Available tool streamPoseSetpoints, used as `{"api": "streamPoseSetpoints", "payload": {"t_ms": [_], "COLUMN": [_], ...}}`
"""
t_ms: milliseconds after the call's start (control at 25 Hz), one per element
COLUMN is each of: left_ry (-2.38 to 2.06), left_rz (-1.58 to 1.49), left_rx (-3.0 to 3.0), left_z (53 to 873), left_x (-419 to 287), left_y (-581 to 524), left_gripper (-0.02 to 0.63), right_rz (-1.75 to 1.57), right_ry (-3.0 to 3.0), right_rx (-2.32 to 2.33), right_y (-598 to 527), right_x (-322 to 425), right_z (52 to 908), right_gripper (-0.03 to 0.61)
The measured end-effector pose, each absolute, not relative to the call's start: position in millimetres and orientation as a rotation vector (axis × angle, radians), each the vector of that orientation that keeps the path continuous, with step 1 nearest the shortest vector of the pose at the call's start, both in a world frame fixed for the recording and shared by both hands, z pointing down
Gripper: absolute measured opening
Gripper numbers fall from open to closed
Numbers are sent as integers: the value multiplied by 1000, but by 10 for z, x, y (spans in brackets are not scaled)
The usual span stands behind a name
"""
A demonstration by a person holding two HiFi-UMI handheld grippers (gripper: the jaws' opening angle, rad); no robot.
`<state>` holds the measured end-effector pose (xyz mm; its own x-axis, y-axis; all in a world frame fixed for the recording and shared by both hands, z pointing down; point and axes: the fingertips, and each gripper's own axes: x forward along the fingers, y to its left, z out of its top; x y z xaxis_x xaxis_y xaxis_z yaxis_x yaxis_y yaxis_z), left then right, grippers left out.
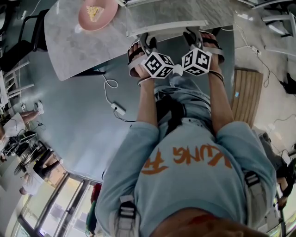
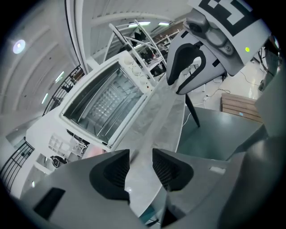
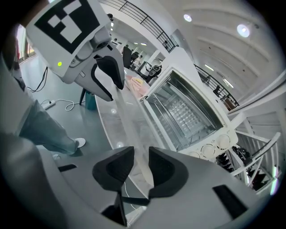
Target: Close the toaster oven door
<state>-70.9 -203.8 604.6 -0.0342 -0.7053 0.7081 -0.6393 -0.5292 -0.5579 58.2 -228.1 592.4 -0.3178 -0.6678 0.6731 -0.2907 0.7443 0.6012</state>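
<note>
The toaster oven [image 2: 100, 105] stands on the marble counter [image 1: 78, 46] with its door [image 1: 166, 18] swung fully down, lying flat toward the person at 12 o'clock in the head view. Both tools meet the door's near edge side by side. The left hand-held gripper [image 1: 147, 44] sits at 11 o'clock of that pair and the right hand-held gripper [image 1: 192, 39] at 1 o'clock, their marker cubes almost touching. In the left gripper view the jaws stand apart, and the door's pale edge runs through the gap between the ribbed pads [image 2: 117, 172] and away to 1 o'clock, where the other tool straddles the same edge. I cannot tell whether the pads touch it, but they are not clamped on it. The right gripper view mirrors this: jaws parted, the translucent edge passing between them toward 11 o'clock. The oven's open cavity with its wire racks lies at 2 o'clock there, and the control knobs [image 3: 208, 150] at 4 o'clock. A pink plate [image 1: 105, 16] with yellowish food [image 1: 95, 11] rests on the counter at 11 o'clock in the head view. On the grey floor, a white power strip [image 1: 119, 109] with its cable lies at 9 o'clock, and a wooden pallet [image 1: 243, 95] at 3 o'clock.
</note>
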Motion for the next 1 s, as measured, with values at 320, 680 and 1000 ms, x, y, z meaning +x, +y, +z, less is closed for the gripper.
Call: {"api": "streamPoseSetpoints", "payload": {"t_ms": [320, 680, 1000], "left_ry": [1519, 1534, 1564], "left_rz": [-1619, -1568, -1498], "left_rx": [-2109, -2076, -2047], "left_z": [5931, 5712, 5422], "left_x": [-717, -732, -790], "left_y": [-2086, -2253, -2464], "left_gripper": [146, 146, 146], "right_rz": [-453, -502, -585], "right_ry": [-1931, -1935, -1956], "right_rx": [683, 722, 776], "right_y": [-2305, -2466, -2670], "right_x": [584, 577, 518], "right_z": [5865, 5703, 5368], "right_gripper": [109, 112, 115]}}
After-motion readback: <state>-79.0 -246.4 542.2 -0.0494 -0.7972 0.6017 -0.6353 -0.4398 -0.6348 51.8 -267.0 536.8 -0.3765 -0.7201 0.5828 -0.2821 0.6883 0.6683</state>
